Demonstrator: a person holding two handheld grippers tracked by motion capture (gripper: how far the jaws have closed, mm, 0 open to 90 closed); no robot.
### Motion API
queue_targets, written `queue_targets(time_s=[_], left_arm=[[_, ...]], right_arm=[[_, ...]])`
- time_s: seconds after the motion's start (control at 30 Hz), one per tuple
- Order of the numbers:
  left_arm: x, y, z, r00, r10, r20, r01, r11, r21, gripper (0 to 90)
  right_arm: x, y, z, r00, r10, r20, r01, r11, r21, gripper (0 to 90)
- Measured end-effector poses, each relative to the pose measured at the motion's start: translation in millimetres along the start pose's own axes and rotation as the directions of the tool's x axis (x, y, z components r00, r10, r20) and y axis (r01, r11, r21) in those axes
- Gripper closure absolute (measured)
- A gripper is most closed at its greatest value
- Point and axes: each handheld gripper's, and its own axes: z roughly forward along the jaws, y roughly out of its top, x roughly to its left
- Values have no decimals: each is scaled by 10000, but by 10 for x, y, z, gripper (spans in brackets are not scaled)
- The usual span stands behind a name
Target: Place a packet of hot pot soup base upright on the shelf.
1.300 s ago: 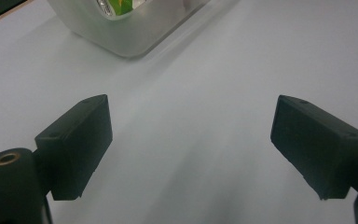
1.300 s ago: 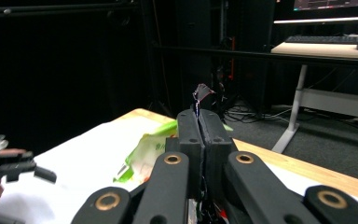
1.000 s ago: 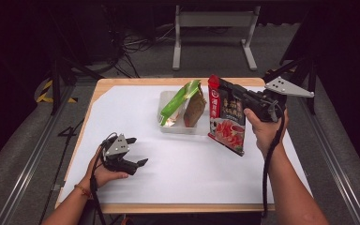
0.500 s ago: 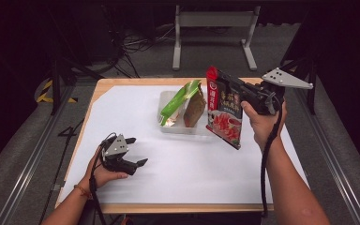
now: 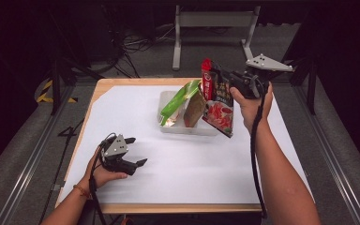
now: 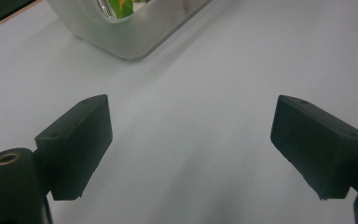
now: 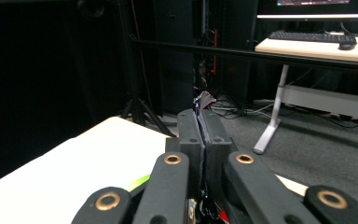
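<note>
A red snack packet (image 5: 217,101) hangs in the air over the right end of a clear plastic tray (image 5: 168,127), my right gripper (image 5: 220,77) shut on its upper edge. In the right gripper view the jaws stand pressed together on the packet's thin edge (image 7: 199,106), which pokes out past the tips. A green packet (image 5: 178,102) and a brown packet (image 5: 195,110) stand leaning in the tray. My left gripper (image 5: 136,151) rests in a hand on the white table sheet (image 5: 206,164) at the front left, open and empty. Its view looks past the wide-apart fingers (image 6: 81,140) at the tray's corner (image 6: 121,39).
The white sheet covers a wooden table (image 5: 168,207) whose edges show at the front and left. Dark floor, cables and a metal stand (image 5: 211,23) lie behind the table. A desk with a keyboard (image 7: 307,37) shows far off in the right gripper view.
My right gripper has carried the red packet left and slightly up, so it now hangs nearer the tray. The left gripper has stayed in place.
</note>
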Motion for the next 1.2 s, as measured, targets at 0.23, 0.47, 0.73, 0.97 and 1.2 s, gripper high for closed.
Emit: queue_targets(time_s=[0.23, 0.47, 0.73, 0.97, 1.2], left_arm=[[12, -10, -8, 10000, 1, 41, -1, 10000, -26, 139], [8, -7, -21, 9999, 28, 107, -27, 9999, -100, 139], [16, -8, -19, 9999, 67, 119, -65, 9999, -101, 139], [3, -2, -1, 9998, 93, 161, -93, 10000, -29, 142], [7, -7, 8, 9998, 107, 151, -108, 9999, 37, 142]], right_arm=[[-117, -4, 245, 9993, 264, 283, -268, 9996, 117, 887], [-163, -71, 503, 9984, 441, 361, -451, 9986, 267, 886], [-197, -119, 591, 9977, 561, 386, -566, 9983, 112, 885], [-208, -239, 620, 9988, 424, 243, -429, 9988, 218, 884], [-185, -348, 578, 9990, 451, 11, -451, 9989, 143, 877]])
